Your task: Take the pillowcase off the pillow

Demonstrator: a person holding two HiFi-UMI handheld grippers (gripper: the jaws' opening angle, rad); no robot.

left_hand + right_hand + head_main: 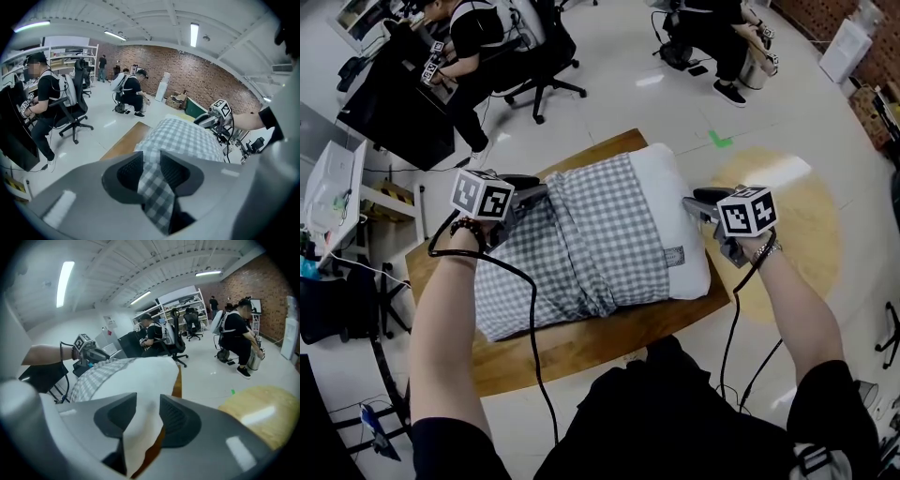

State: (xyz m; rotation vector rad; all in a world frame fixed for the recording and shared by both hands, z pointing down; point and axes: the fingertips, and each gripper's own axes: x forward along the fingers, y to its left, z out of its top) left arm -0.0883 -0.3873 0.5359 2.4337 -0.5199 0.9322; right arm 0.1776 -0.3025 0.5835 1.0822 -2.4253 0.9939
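Observation:
A white pillow [675, 197] lies on the wooden table [581, 352], its left part still inside a grey-checked pillowcase [581, 244] that is bunched toward the left. My left gripper [542, 192] is at the pillowcase's far left edge. In the left gripper view a fold of the checked pillowcase [154, 187] runs between the parted jaws of the left gripper [151, 168]. My right gripper [689, 204] is at the pillow's bare right end. In the right gripper view the pillow's white corner [140, 376] lies between the parted jaws of the right gripper [147, 416].
A round yellowish mat [806, 225] lies on the floor to the right of the table. Seated people and office chairs [544, 56] are beyond the table. A cluttered desk [337, 187] stands at the left. Black cables [534, 319] trail from both grippers.

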